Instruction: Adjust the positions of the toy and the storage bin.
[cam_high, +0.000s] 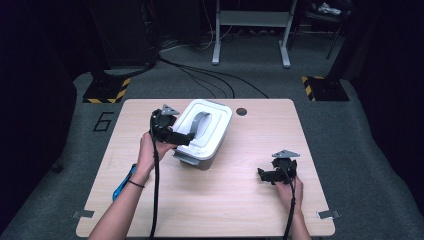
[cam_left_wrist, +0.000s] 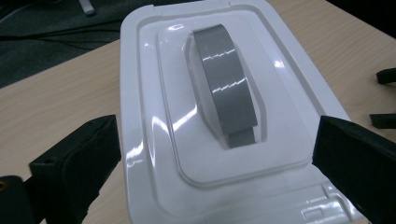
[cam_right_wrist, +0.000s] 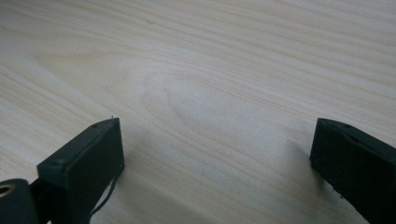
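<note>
A white lidded plastic box with a grey handle lying flat in its lid stands on the wooden table, left of centre. My left gripper hovers at the box's left edge, open, its jaws spread wide over the near end of the lid, the grey handle ahead between them. My right gripper is low over bare wood at the right front, open, with nothing between its fingers.
A dark round cable hole sits near the table's far edge. Something blue hangs at the left edge. Beyond the table lie floor cables, striped stand bases and a metal frame.
</note>
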